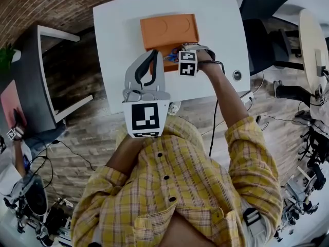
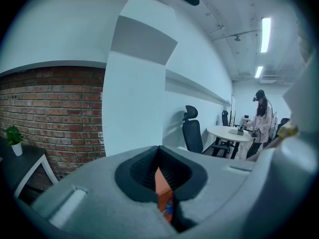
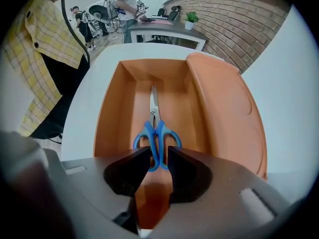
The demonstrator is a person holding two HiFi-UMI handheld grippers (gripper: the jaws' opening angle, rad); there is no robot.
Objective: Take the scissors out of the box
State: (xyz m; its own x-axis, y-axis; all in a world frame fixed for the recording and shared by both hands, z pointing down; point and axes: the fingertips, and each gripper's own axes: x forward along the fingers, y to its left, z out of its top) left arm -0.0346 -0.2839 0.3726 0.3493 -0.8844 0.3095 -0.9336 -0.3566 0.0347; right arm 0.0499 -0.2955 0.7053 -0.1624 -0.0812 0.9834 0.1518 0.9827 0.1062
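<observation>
An orange box (image 3: 112,118) stands open on the white table (image 1: 118,45), its lid (image 1: 169,30) folded back beside it. Blue-handled scissors (image 3: 155,128) lie flat on the box floor, blades pointing away from my right gripper. The right gripper (image 3: 159,156) points straight down into the box, just above the handles. Its jaws stand apart, with the inner handle loops showing in the gap and no pad pressing on them. In the head view its marker cube (image 1: 187,63) covers most of the scissors. My left gripper (image 1: 152,53) hovers at the box's near left side, tips together, holding nothing.
A cable grommet (image 1: 236,75) sits in the table to the right of the box. A black office chair (image 1: 262,4) stands beyond the far right corner and a dark side table (image 1: 46,76) to the left. Further back are a round table (image 2: 234,133) and a person (image 2: 261,118).
</observation>
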